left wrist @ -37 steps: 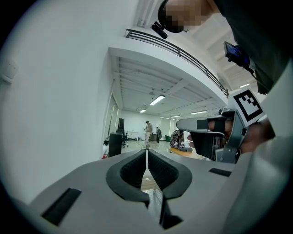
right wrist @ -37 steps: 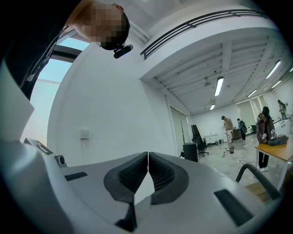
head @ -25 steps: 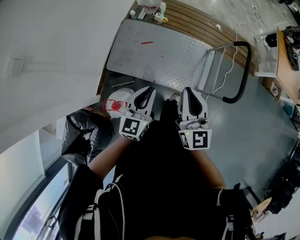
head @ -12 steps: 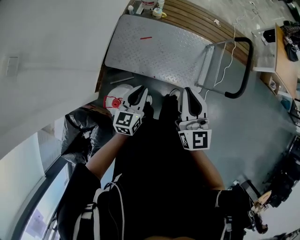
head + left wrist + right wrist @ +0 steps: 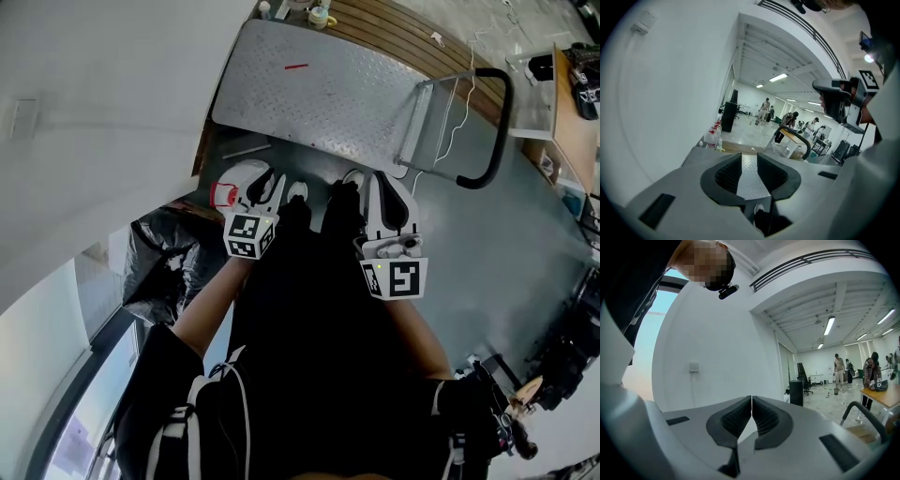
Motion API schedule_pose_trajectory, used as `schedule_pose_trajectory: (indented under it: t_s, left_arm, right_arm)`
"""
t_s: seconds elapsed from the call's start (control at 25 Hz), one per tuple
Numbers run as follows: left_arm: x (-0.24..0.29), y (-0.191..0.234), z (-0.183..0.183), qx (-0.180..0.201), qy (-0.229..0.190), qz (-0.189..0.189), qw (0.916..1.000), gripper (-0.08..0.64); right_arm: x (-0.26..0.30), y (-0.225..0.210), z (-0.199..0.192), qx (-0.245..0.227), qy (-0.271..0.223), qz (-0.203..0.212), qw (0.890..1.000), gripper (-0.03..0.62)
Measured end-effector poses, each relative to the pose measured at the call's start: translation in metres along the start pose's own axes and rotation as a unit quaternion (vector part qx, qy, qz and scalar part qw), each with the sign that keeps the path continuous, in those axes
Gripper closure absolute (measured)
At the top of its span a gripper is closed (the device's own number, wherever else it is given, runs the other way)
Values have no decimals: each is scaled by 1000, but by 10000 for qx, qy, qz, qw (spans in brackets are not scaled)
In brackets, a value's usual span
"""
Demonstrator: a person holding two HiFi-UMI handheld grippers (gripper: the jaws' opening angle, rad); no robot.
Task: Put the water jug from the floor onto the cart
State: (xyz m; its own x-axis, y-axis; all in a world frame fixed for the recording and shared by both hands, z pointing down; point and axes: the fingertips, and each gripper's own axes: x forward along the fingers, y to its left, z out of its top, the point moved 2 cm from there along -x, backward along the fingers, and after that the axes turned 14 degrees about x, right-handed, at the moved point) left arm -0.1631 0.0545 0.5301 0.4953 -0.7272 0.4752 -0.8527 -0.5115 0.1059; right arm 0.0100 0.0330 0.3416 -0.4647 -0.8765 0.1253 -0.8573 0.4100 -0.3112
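While the jaws of your left gripper (image 5: 270, 187) have just been opening with nothing between them, the water jug (image 5: 234, 178) sits on the floor (image 5: 487, 244) just beside it at ten o'clock, with the cart (image 5: 309, 89) at twelve. Your right gripper (image 5: 387, 192), closed and empty, is farther off.

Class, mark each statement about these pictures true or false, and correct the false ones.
1. The clear plastic water jug with a red cap stands on the grey floor beside the silver checker-plate cart. True.
2. The jug rests on the cart's deck. False: it is on the floor.
3. The left tongs hold nothing. True; they have just been opening.
4. The right tongs stand wide open. False: they are shut and empty.
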Motion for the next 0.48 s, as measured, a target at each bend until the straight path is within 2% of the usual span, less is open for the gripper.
schedule_pose_trajectory:
  t_s: [0.16, 0.36, 0.48]
  left_arm:
    - [-1, 3, -31, 357, 446, -120, 9983, 432]
    - [-6, 16, -92, 386, 1028, -63, 9939, 425]
    - [-8, 20, -124, 401, 1433, -161, 9887, 412]
  right_arm:
    - [-1, 3, 5, -99, 13, -1, 9999, 574]
    - [0, 13, -2, -229, 116, 79, 9996, 574]
    - [4, 19, -5, -285, 186, 141, 9993, 574]
